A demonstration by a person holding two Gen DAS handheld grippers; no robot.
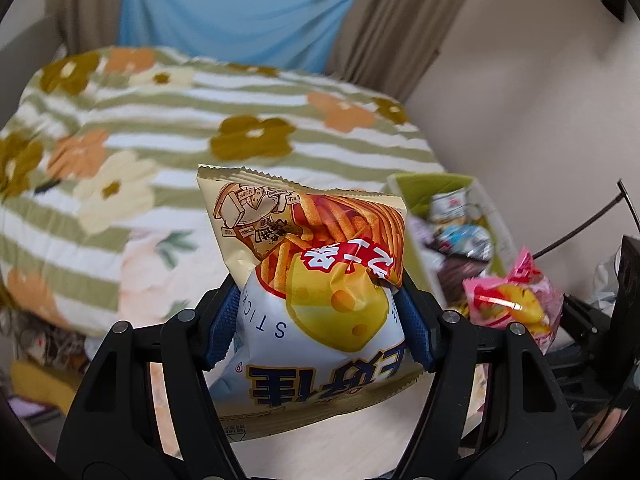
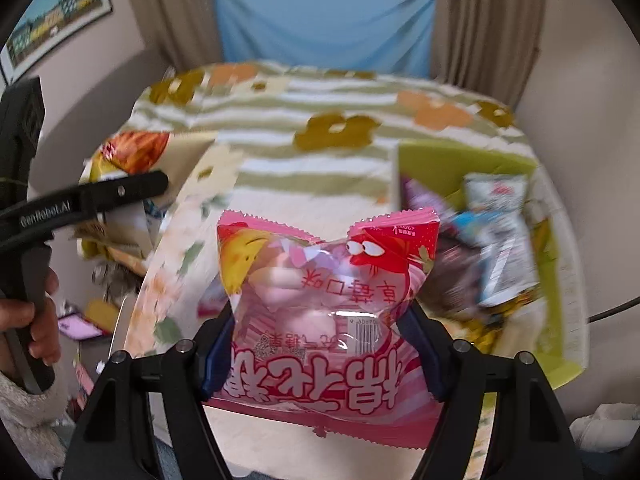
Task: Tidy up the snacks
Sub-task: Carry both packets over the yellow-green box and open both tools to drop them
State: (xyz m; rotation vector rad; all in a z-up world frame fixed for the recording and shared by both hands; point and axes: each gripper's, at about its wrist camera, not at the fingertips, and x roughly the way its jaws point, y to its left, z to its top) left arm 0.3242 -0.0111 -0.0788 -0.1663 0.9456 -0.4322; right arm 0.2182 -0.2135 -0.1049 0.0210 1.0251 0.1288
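My left gripper point(image 1: 320, 320) is shut on a cheese stick snack bag point(image 1: 312, 280), white and yellow, held above the bed. My right gripper point(image 2: 320, 344) is shut on a pink marshmallow bag point(image 2: 328, 312). The pink bag also shows at the right of the left wrist view point(image 1: 512, 304). The left gripper and its cheese bag point(image 2: 132, 152) show at the left of the right wrist view. A green box point(image 2: 460, 160) with several snack packs point(image 2: 500, 232) in it lies on the bed to the right; it also shows in the left wrist view point(image 1: 432, 184).
A bed with a striped flower quilt point(image 1: 200, 120) fills the middle. Blue cloth and beige curtains point(image 2: 328, 16) hang behind. A framed picture point(image 2: 52, 28) hangs on the left wall. Clutter lies on the floor at the left point(image 2: 92, 316). A cable point(image 2: 616, 312) runs at the right.
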